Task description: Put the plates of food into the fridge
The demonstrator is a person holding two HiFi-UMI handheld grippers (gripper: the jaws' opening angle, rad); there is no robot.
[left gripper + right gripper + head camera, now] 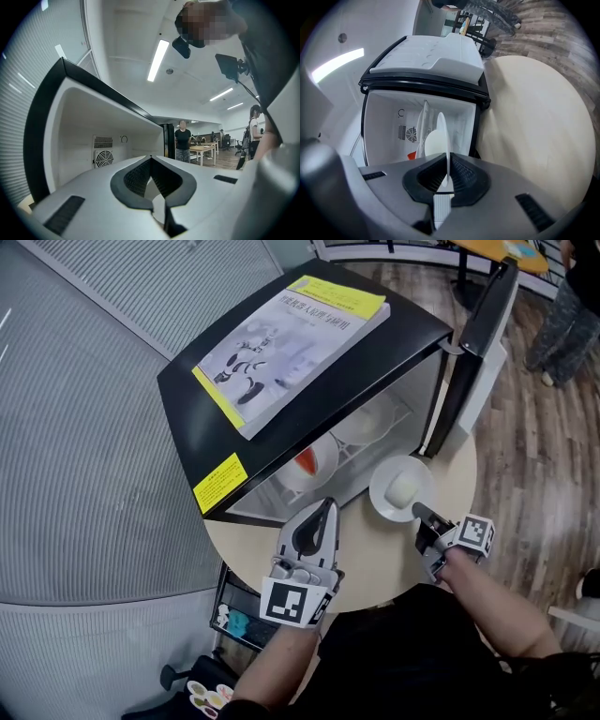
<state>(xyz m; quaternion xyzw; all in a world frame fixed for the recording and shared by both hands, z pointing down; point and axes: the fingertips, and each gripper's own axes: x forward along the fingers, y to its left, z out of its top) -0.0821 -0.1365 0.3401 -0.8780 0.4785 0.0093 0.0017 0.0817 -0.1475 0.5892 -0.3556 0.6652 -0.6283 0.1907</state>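
Observation:
A black mini fridge (187, 381) stands open on a round beige table (375, 563). On its shelf lie a plate with red food (311, 463) and another white plate (367, 423). My right gripper (419, 512) is shut on the rim of a white plate with pale food (403, 488), held just in front of the fridge opening. In the right gripper view this plate (442, 136) shows edge-on between the jaws of the right gripper (446, 180), with the fridge interior (384, 117) behind. My left gripper (317, 521) points at the opening, shut and empty. In its own view the left gripper (151, 159) faces the fridge's back wall fan (103, 157).
The fridge door (483, 334) hangs open at the right, its inner side (436, 56) in the right gripper view. A book (291, 343) lies on the fridge top. A person (567, 315) stands on the wooden floor at the far right. A rack (234, 615) sits under the table.

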